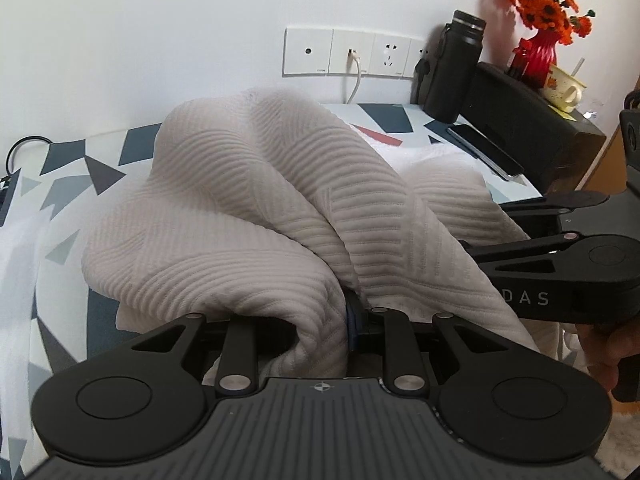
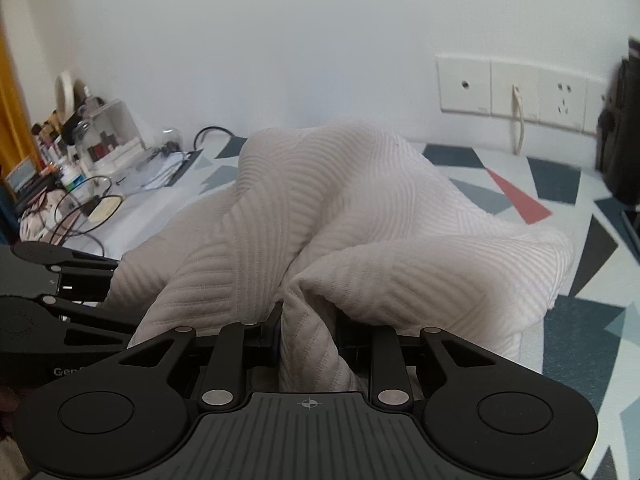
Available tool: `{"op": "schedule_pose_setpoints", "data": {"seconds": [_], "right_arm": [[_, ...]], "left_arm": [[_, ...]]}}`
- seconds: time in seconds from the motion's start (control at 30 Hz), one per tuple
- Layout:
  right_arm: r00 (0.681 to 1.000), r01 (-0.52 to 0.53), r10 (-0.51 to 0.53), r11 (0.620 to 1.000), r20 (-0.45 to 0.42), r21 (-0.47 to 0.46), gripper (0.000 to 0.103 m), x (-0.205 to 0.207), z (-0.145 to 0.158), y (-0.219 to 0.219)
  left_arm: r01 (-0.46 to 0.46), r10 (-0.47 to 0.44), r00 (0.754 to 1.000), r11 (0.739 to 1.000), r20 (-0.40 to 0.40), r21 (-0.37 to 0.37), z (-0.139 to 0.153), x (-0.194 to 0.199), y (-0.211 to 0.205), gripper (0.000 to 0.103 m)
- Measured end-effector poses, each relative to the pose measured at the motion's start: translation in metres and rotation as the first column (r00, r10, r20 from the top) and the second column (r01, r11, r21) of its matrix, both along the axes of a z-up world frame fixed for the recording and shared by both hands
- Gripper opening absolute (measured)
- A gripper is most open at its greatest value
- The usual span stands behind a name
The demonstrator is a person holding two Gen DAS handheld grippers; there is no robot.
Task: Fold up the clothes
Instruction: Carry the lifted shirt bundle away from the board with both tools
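Note:
A pale ribbed garment (image 1: 248, 216) lies bunched in a tall heap on the patterned table. My left gripper (image 1: 354, 320) is shut on a fold of its near edge, with cloth draped over the fingers. In the right wrist view the same garment (image 2: 360, 216) billows up in front, and my right gripper (image 2: 308, 332) is shut on another pinched fold. The two grippers stand close side by side: the right gripper's body (image 1: 560, 264) shows at the right of the left view, and the left gripper's body (image 2: 52, 312) at the left of the right view. The fingertips are hidden by cloth.
The table carries a geometric cloth (image 2: 560, 192) in blue, grey and red. Wall sockets (image 1: 352, 52) with a white cable sit behind. A black bottle (image 1: 456, 64), a phone (image 1: 484, 152), a red vase of orange flowers (image 1: 540, 52) and a mug (image 1: 564, 88) stand at the right; cosmetics and cables (image 2: 80, 160) at the left.

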State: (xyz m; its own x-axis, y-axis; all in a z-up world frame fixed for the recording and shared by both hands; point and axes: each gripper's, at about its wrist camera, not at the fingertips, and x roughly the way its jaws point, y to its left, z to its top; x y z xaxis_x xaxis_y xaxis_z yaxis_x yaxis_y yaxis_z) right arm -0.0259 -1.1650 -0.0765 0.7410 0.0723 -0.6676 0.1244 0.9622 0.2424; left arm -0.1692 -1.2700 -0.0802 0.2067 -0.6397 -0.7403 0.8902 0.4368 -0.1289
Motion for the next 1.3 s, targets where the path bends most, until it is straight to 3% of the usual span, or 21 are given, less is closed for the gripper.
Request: {"op": "schedule_pose_setpoints", "data": {"seconds": [0.23,0.43,0.73,0.87,1.0,1.1,1.2,1.3], "right_arm": [[0.998,-0.060,0.059,0.997,-0.019,-0.052,0.022,-0.001,0.017,0.047],[0.993,-0.115,0.112,0.988,-0.035,-0.105,0.022,-0.001,0.032,0.121],[0.979,-0.196,0.201,0.957,0.005,-0.216,0.022,-0.019,0.073,0.270],[0.959,-0.270,0.282,0.930,0.015,-0.250,0.022,-0.022,0.088,0.341],[0.907,-0.398,0.421,0.874,0.023,-0.279,0.022,-0.019,0.097,0.410],[0.848,-0.506,0.529,0.818,0.013,-0.273,0.022,-0.011,0.103,0.461],[0.773,-0.613,0.635,0.746,0.000,-0.262,0.022,-0.008,0.106,0.505],[0.677,-0.713,0.736,0.654,-0.006,-0.253,0.022,-0.005,0.109,0.546]], "left_arm": [[-0.035,0.034,0.999,0.999,-0.015,-0.041,0.005,0.002,0.049,0.024],[-0.085,0.082,0.996,0.992,-0.036,-0.093,0.007,0.010,0.124,0.024],[-0.169,0.169,0.985,0.967,-0.014,-0.193,0.021,0.021,0.277,0.024],[-0.260,0.267,0.964,0.944,0.010,-0.201,0.025,0.023,0.352,0.024],[-0.394,0.407,0.913,0.896,0.022,-0.207,0.027,0.026,0.442,0.024],[-0.509,0.520,0.854,0.838,0.004,-0.199,0.026,0.023,0.502,0.023],[-0.621,0.630,0.777,0.764,-0.004,-0.177,0.025,0.014,0.559,0.024],[-0.730,0.738,0.674,0.664,-0.009,-0.161,0.026,0.000,0.609,0.024]]}}
